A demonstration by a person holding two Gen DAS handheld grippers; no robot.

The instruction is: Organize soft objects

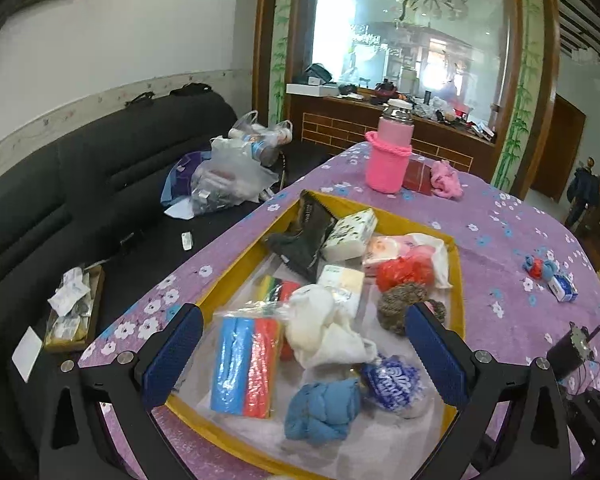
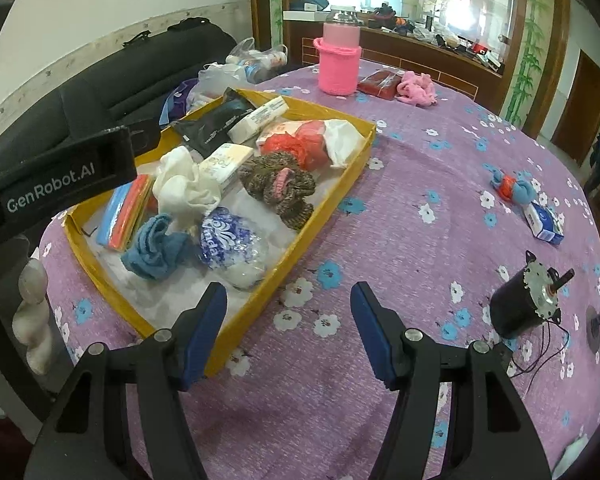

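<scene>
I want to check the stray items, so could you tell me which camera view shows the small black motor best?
The right wrist view: the small black motor lies whole on the purple cloth, gear face, shaft and wires clear. The left wrist view catches only part of it at the right edge.

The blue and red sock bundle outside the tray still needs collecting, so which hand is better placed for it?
Probably the right: the right gripper hangs open over bare cloth on the sock bundle's side, while the left gripper is over the yellow tray.
</scene>
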